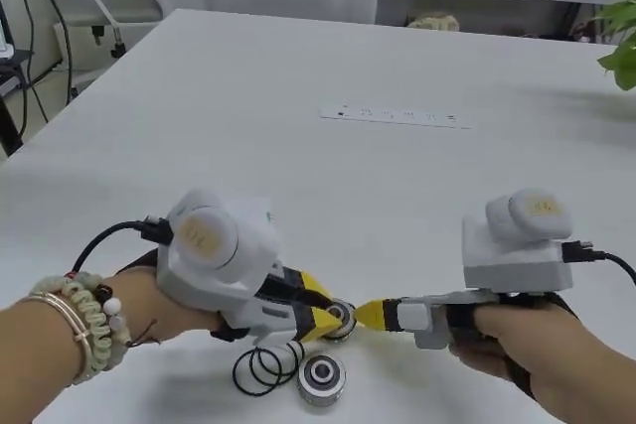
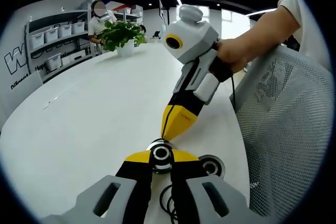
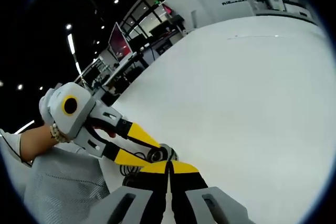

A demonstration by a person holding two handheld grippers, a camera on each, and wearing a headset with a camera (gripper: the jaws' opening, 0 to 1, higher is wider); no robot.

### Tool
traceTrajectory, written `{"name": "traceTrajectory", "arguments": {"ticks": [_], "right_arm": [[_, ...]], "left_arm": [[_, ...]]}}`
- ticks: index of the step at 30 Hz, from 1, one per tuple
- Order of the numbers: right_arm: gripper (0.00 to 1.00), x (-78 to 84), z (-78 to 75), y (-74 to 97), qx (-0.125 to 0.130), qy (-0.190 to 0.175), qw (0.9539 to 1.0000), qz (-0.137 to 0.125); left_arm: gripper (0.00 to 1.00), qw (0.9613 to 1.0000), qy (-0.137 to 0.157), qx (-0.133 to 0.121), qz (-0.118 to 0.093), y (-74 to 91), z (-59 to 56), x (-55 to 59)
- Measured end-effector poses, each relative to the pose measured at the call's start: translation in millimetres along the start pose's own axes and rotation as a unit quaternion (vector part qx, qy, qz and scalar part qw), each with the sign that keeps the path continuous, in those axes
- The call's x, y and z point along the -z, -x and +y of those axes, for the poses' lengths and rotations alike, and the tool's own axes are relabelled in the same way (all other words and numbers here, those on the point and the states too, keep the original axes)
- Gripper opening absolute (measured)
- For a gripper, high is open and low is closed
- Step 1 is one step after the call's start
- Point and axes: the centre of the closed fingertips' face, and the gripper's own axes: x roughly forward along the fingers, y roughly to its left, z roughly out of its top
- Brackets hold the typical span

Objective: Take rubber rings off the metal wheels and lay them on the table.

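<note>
Metal wheel (image 2: pixel 160 155) gripped across its rim by left tool (image 1: pixel 330 322), just above desk (image 1: pixel 298 146). Right tool (image 1: pixel 364 314) pinched narrow, tips at wheel's edge; whether biting a ring, cannot tell. Loose rubber rings (image 1: pixel 262 367) and second wheel (image 1: pixel 321 377) lying nearby. Stripping step, likely; next calls for hooking ring and peeling outward.

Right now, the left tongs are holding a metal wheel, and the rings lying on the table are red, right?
Not quite. The rings are black, not red, as the head view shows. The rest is right: the left tongs hold a metal wheel, and the rings lie on the table.
</note>
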Motion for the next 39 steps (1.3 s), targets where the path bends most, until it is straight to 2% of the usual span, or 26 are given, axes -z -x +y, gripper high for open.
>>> {"name": "traceTrajectory", "arguments": {"ticks": [6,7,12,16,22,25,26,27,29,32,39], "right_arm": [[0.0,-1.8,2.1,-0.5,0.0,0.013,0.9999,0.003],[0.0,-2.4,6.3,-0.9,-0.006,0.015,0.9999,0.002],[0.0,-3.0,11.5,-3.2,-0.005,0.034,0.9994,0.005],[0.0,-4.0,8.2,-2.9,-0.007,0.032,0.9995,0.003],[0.0,-4.7,11.9,-4.9,-0.009,0.056,0.9984,0.006],[0.0,-8.3,17.2,-5.0,-0.023,0.058,0.9981,-0.003],[0.0,-10.1,27.2,-4.9,-0.05,0.068,0.9964,-0.007],[0.0,-13.7,29.9,-4.9,-0.046,0.069,0.9964,-0.017],[0.0,-10.8,24.7,-7.0,-0.022,0.091,0.9956,-0.003],[0.0,-10.2,25.9,-7.6,-0.026,0.079,0.9965,-0.004],[0.0,-6.7,12.2,-5.9,-0.003,0.063,0.998,0.005]], "left_arm": [[0.07,1.0,-0.004,-0.002,-0.001,0.1,0.8,0.0],[0.07,1.0,-0.004,-0.002,-0.002,0.0,0.6,0.0],[0.07,1.0,-0.004,-0.002,-0.004,-0.1,0.4,-0.5],[0.07,1.0,-0.003,-0.002,-0.005,-0.1,0.2,-0.6],[0.07,1.0,-0.001,-0.001,-0.007,-0.2,0.2,-0.5],[0.07,1.0,0.0,0.0,-0.007,-0.3,0.1,-0.4],[0.07,1.0,0.0,-0.001,-0.008,-0.4,0.2,-0.4],[0.07,1.0,0.001,-0.001,-0.008,-0.6,0.3,-0.4],[0.07,1.0,0.003,-0.001,-0.009,-0.7,0.3,-0.4],[0.07,0.9999,0.005,-0.002,-0.012,-0.6,0.4,-0.2],[0.07,1.0,0.004,-0.001,-0.005,-1.1,0.3,-0.6]]}}
